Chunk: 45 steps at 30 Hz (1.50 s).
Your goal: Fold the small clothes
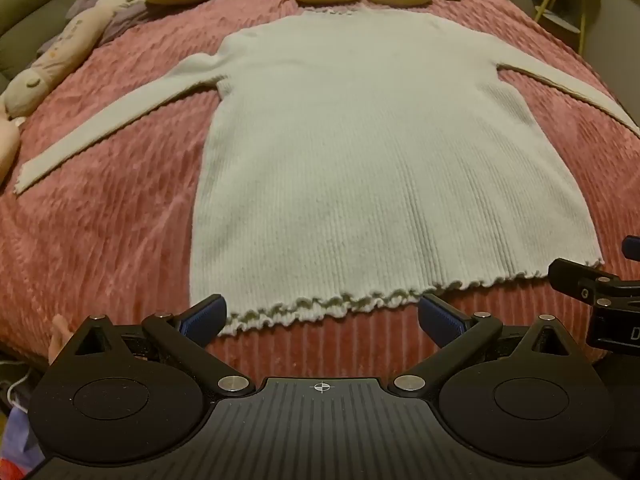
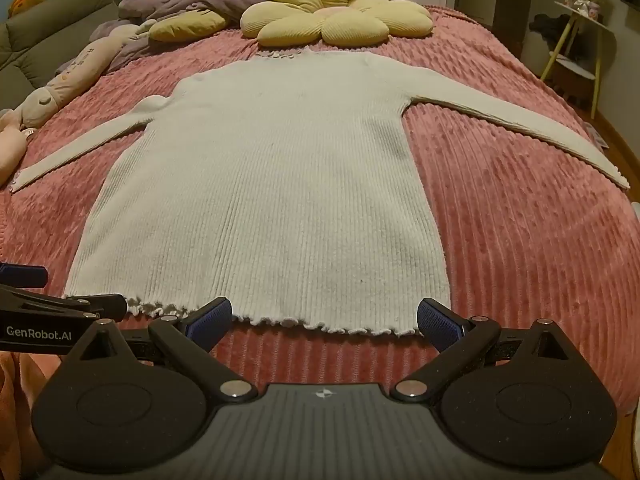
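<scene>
A small white ribbed sweater (image 1: pixel 360 152) lies flat and spread out on a pink bedspread (image 1: pixel 112 220), sleeves out to both sides, frilled hem nearest me. It also shows in the right wrist view (image 2: pixel 272 184). My left gripper (image 1: pixel 322 318) is open and empty, its blue-padded fingers just short of the hem's left half. My right gripper (image 2: pixel 324 320) is open and empty, just short of the hem's right half. The right gripper's side shows at the right edge of the left wrist view (image 1: pixel 596 292); the left gripper's side shows at the left edge of the right wrist view (image 2: pixel 60 312).
A yellow flower-shaped cushion (image 2: pixel 332 16) lies beyond the collar. A long plush toy (image 2: pixel 68 80) lies along the bed's left side, next to purple bedding (image 2: pixel 192 0). A small yellow-legged side table (image 2: pixel 580 48) stands off the bed at right.
</scene>
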Motion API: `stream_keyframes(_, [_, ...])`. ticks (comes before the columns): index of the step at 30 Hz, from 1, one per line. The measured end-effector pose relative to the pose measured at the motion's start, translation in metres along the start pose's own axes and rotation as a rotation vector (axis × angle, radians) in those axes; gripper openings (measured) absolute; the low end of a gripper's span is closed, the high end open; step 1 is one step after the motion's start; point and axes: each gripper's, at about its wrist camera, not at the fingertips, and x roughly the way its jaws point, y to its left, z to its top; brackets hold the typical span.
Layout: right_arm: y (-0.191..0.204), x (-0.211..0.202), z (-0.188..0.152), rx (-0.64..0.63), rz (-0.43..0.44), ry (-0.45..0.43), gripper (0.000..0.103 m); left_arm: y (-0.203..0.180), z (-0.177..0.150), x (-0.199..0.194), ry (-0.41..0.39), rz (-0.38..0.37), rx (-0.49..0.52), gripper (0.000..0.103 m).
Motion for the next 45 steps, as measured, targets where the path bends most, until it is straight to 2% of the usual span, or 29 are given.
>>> stream_keyframes(45, [-0.0002, 0.0028, 0.0014, 0.013, 0.002, 0.0, 0.099, 0.0011, 0.0, 0.0064, 0.038, -0.027, -0.02, 0.103])
